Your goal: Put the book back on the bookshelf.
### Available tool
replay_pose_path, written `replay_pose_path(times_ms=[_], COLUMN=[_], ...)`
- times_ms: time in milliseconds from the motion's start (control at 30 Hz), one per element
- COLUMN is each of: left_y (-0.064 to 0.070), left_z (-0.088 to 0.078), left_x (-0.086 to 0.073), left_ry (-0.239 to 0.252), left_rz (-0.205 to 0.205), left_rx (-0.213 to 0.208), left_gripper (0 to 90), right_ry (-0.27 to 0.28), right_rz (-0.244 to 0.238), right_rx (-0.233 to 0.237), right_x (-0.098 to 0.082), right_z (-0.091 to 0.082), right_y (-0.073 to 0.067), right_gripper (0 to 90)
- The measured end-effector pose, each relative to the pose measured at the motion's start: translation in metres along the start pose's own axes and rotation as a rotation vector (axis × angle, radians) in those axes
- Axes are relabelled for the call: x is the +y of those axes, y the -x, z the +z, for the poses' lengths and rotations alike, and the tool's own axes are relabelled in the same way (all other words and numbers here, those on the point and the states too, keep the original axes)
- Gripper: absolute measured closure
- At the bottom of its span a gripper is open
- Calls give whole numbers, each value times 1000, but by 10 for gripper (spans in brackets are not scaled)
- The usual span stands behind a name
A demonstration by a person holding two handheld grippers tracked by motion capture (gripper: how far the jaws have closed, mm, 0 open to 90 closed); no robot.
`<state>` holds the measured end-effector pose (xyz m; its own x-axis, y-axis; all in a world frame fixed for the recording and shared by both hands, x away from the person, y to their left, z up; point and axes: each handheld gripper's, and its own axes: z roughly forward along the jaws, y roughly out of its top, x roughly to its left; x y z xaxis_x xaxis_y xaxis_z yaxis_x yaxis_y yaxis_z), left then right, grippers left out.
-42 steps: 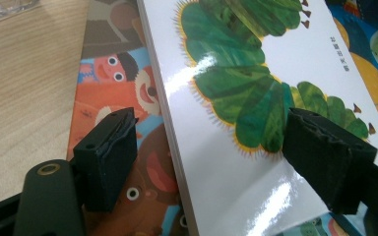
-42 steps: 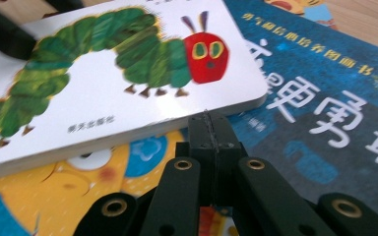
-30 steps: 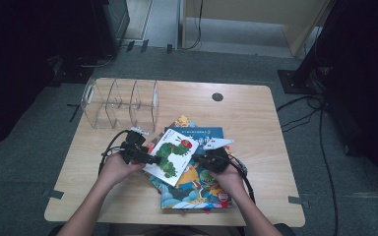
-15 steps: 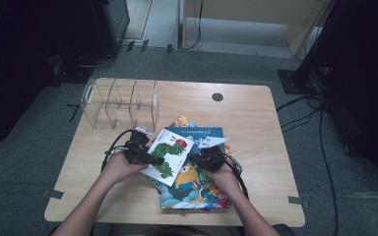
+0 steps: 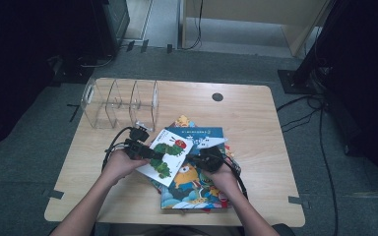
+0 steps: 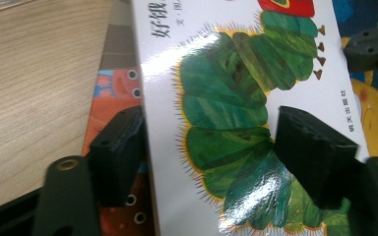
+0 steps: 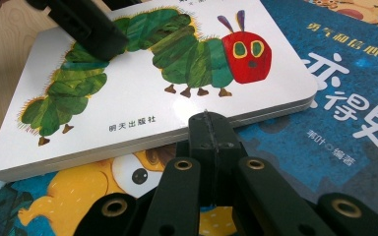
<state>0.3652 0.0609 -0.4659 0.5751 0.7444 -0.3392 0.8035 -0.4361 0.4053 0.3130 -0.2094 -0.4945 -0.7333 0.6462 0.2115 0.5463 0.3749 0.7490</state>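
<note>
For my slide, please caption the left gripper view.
Left gripper straddling the edge of a white caterpillar book lying on other picture books.

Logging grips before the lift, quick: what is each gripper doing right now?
Left gripper: jaws astride the caterpillar book edge, just been closing, not yet clamped.
Right gripper: jaws shut, holding nothing, tips at that book's side.

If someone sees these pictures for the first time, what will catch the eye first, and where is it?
First the white caterpillar book, lying tilted on top of a pile of colourful picture books near the table's front edge. The left gripper straddles its edge, one jaw above the cover and one below, closing in, while the shut right gripper pokes at the book's side. Behind them, a clear plastic rack stands at the table's far left.
</note>
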Motion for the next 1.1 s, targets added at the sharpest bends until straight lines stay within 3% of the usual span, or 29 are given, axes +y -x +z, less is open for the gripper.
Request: replay_pose_path(times_ms=[67,167,300,367,467,500,567,667,800,833,933,1100], left_y=[-1,-1,0,1,0,-1,-3,-5,-4,-3,-4,-8], left_z=[-4,-6,-14,-19,-19,-20,-20,-12,-11,-9,-3,-4], left_x=[3,5,8,10,11,12,11,9,6,4,2,-3], left_ry=[-44,-70,-66,-48,-56,-56,-56,-99,-67,-59,-74,-37], left_rz=[-9,-2,2,-24,-22,-43,-47,-45,-30,-9,-14,-28], left_rx=[-1,1,18,-1,-2,-21,-29,-23,-32,-17,-32,-56], left_gripper=[352,376,441,474,474,475,481,482,442,429,342,369], right_ry=[0,0,0,3,1,3,4,4,5,5,5,-2], right_rz=[-4,-9,-7,-14,-13,-2,-1,-4,-11,-9,-14,-16], right_rx=[0,-1,-2,-8,-8,-2,-2,-8,-10,-11,-12,7], right_x=[0,0,0,0,0,0,0,0,-1,-1,-1,-1], right_z=[0,0,0,0,0,0,0,0,0,0,0,-1], right_y=[0,0,0,-1,-1,0,0,-1,-1,-1,-1,-2], right_gripper=[900,900,900,900,900,900,900,900,900,900,900,900])
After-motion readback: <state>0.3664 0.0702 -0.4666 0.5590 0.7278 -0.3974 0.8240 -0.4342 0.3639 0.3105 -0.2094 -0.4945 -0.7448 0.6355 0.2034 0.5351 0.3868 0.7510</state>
